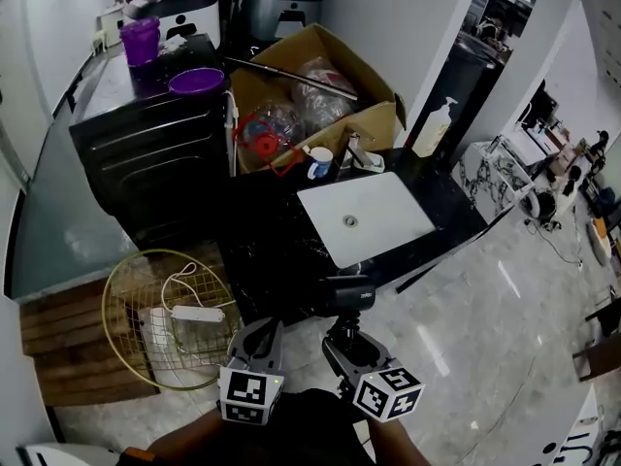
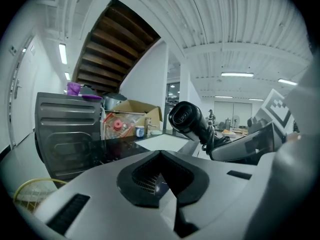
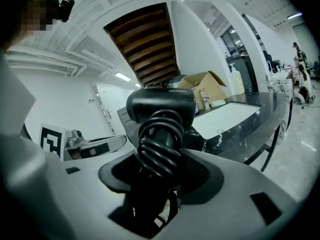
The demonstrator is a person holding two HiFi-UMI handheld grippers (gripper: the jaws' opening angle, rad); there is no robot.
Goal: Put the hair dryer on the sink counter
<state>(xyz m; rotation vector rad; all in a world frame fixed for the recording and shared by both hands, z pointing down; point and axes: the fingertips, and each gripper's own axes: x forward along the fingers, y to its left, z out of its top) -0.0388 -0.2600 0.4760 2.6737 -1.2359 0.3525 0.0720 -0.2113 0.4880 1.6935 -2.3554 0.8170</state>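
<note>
The black hair dryer [image 1: 347, 293] stands upright in my right gripper [image 1: 355, 346], just in front of the black sink counter [image 1: 262, 250]. In the right gripper view its handle, with the cord coiled round it, sits between the jaws, which are shut on the hair dryer [image 3: 161, 107]. My right gripper [image 3: 160, 170] holds it above floor level, short of the white basin [image 1: 361, 216]. My left gripper [image 1: 260, 344] hangs beside it on the left, shut and empty. From the left gripper view the hair dryer [image 2: 187, 119] shows to the right of my left gripper [image 2: 162, 160].
An open cardboard box [image 1: 320, 87] of clutter, a mug [image 1: 319, 161], a tap [image 1: 355, 151] and a soap dispenser [image 1: 435, 126] stand behind the basin. A black cabinet [image 1: 146, 153] carries a purple cup [image 1: 141, 39] and bowl [image 1: 196, 81]. A gold wire basket [image 1: 165, 318] lies on the floor.
</note>
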